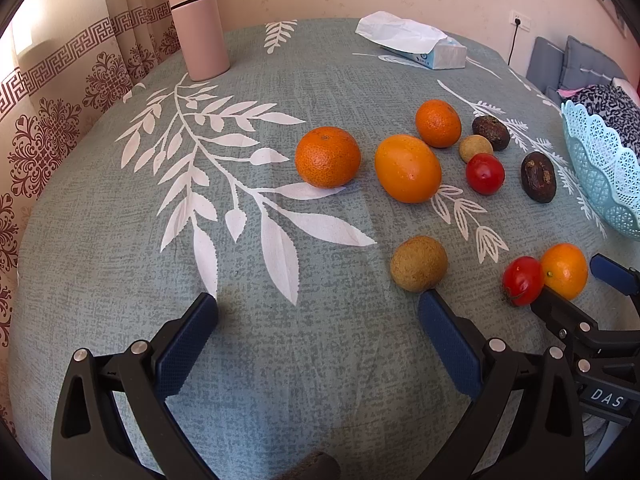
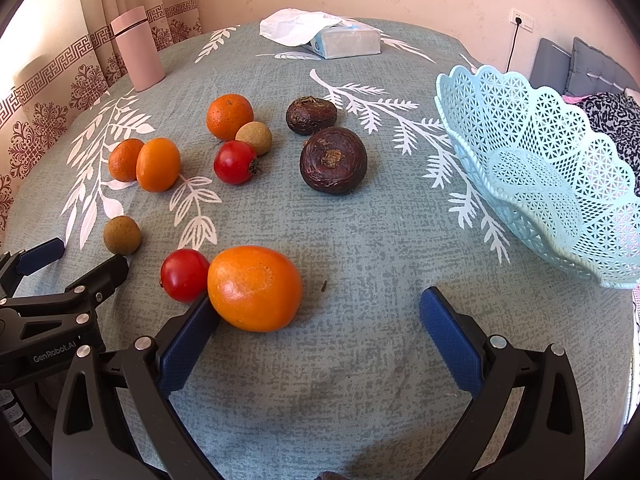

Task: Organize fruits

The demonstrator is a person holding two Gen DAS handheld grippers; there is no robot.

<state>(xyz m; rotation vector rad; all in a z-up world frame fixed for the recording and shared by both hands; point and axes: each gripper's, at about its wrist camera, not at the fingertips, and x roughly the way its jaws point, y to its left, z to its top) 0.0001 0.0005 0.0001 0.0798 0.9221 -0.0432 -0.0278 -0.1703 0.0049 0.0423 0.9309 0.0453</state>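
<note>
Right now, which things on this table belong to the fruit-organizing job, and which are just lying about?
Job:
oranges
tomatoes
tan fruits
dark fruits
basket, empty
left hand-held gripper, open
right hand-held gripper, open

Lying about:
pink flask
tissue pack
tablecloth

Oranges (image 2: 254, 288), tomatoes (image 2: 185, 275), brown fruits (image 2: 333, 160) scattered beside empty basket (image 2: 536, 168).

table (image 2: 360, 380): leaf-print cloth | fruits (image 2: 254, 288) ahead-left of right gripper (image 2: 318, 316) | basket (image 2: 540, 168) right | tumbler (image 2: 138, 54), tissues (image 2: 344, 42) far
</note>
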